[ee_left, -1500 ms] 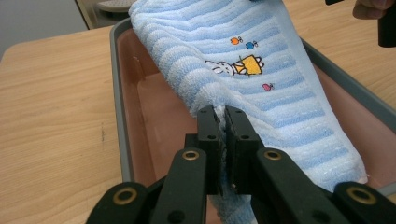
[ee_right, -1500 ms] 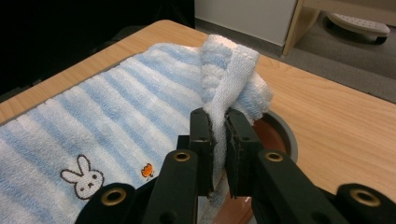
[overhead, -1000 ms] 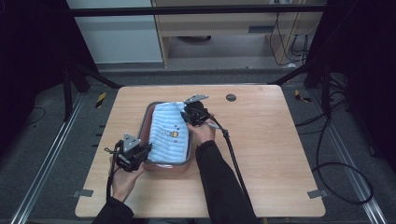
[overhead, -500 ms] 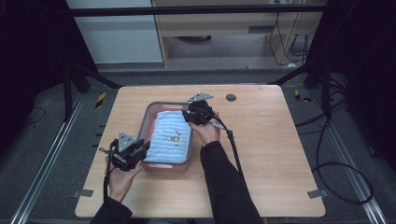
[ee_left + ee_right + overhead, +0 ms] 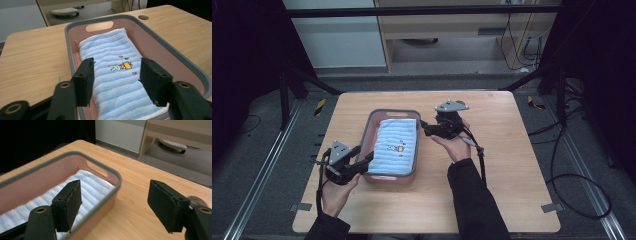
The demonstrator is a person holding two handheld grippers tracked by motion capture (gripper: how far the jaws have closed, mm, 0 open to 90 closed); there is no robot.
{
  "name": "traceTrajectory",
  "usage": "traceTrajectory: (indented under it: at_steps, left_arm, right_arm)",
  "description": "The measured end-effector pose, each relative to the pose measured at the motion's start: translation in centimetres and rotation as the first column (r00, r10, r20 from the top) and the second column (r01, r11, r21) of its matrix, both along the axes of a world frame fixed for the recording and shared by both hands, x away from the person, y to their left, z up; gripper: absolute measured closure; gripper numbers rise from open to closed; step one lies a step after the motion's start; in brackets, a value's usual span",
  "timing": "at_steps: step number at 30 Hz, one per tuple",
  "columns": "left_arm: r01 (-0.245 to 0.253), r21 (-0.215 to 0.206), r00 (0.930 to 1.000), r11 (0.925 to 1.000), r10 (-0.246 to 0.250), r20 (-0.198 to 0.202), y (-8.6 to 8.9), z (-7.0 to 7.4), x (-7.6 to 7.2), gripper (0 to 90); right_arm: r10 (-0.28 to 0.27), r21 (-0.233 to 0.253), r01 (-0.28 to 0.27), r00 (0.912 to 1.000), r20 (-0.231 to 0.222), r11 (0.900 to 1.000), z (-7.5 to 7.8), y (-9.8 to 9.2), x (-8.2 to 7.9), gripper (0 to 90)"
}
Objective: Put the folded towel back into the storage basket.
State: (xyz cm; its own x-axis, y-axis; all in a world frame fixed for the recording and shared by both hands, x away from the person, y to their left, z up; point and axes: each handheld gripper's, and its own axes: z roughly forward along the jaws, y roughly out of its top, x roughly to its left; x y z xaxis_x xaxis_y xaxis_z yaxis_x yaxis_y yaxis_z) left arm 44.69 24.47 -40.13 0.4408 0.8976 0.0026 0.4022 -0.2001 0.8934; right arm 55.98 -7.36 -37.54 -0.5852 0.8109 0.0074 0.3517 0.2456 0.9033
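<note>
A pink basket with a grey rim [image 5: 394, 111] stands on the wooden table, left of centre. A folded blue striped towel [image 5: 398, 145] with a small rabbit picture lies flat inside it. My left gripper [image 5: 363, 162] is open at the basket's near left corner. In the left gripper view its jaws stand apart over the towel's [image 5: 110, 50] near end, inside the rim [image 5: 67, 45]. My right gripper [image 5: 427, 129] is open just right of the basket. In the right gripper view one jaw hangs over the towel [image 5: 92, 182] and the other outside the rim [image 5: 110, 173].
Bare tabletop [image 5: 512, 165] stretches to the right of the basket and along the front edge. A round cable hole [image 5: 143, 17] sits in the table beyond the basket. The right gripper's cable [image 5: 477, 150] trails over the forearm. Black frame posts stand around the table.
The right gripper has let go of the towel and drawn back to the right, past the basket's rim. The towel has settled flat. The left gripper has barely moved.
</note>
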Motion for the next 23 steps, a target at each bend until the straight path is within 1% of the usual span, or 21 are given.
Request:
traceTrajectory:
  at_steps: [2,4,5,6,9,12,15,19,21,22,23]
  left_arm:
    - [0.005,-0.002,1.0,1.0,-0.005,-0.008,0.3,0.0,0.1,39.6]
    - [-0.002,0.008,1.0,1.0,0.002,-0.007,0.5,0.0,0.1,36.7]
    - [-0.002,0.008,1.0,1.0,0.002,-0.007,0.5,0.0,0.1,36.3]
    - [-0.012,0.02,0.9999,0.9997,0.012,-0.005,0.7,-0.1,0.1,36.1]
    - [-0.021,0.027,0.9997,0.9994,0.021,-0.009,0.9,-0.2,0.1,34.3]
    - [-0.02,0.029,0.9997,0.9994,0.021,-0.009,1.1,-0.3,0.1,32.6]
    - [-0.01,0.032,0.9999,0.9994,0.01,-0.004,1.4,-0.4,0.0,31.1]
    - [-0.006,0.043,1.0,0.9991,0.006,-0.001,1.7,-0.6,-0.1,30.0]
    - [-0.005,0.049,1.0,0.9988,0.005,-0.002,1.9,-0.7,-0.1,29.6]
    - [-0.005,0.049,1.0,0.9988,0.005,-0.002,1.9,-0.7,-0.1,29.6]
    - [-0.005,0.053,1.0,0.9986,0.005,-0.003,2.0,-0.7,-0.2,29.6]
  right_arm:
    - [-0.012,-0.005,0.012,0.9999,0.001,1.0,0.0,-1.1,-0.6,26.3]
    - [-0.023,-0.002,0.023,0.9997,0.006,1.0,0.0,-2.5,-1.2,25.7]
    - [-0.029,0.006,0.029,0.9996,0.002,1.0,-0.1,-3.1,-1.6,25.3]
    - [-0.035,0.007,0.035,0.9994,0.001,0.999,-0.1,-3.6,-1.9,25.0]
    - [-0.052,-0.004,0.052,0.9986,0.003,0.999,-0.5,-5.1,-2.7,24.0]
    - [-0.069,-0.008,0.069,0.9976,-0.002,0.998,-1.1,-6.8,-3.7,22.4]
    - [-0.084,-0.013,0.084,0.9965,-0.005,0.996,-1.8,-8.3,-4.5,21.0]
    - [-0.117,0.003,0.117,0.9931,-0.01,0.993,-2.9,-10.6,-5.5,19.8]
    - [-0.129,0.001,0.129,0.9915,-0.017,0.992,-3.4,-11.5,-5.9,19.7]
    - [-0.129,0.001,0.129,0.9915,-0.017,0.992,-3.4,-11.5,-5.9,19.7]
    - [-0.134,0.001,0.134,0.9908,-0.019,0.991,-3.6,-12.0,-6.2,19.7]
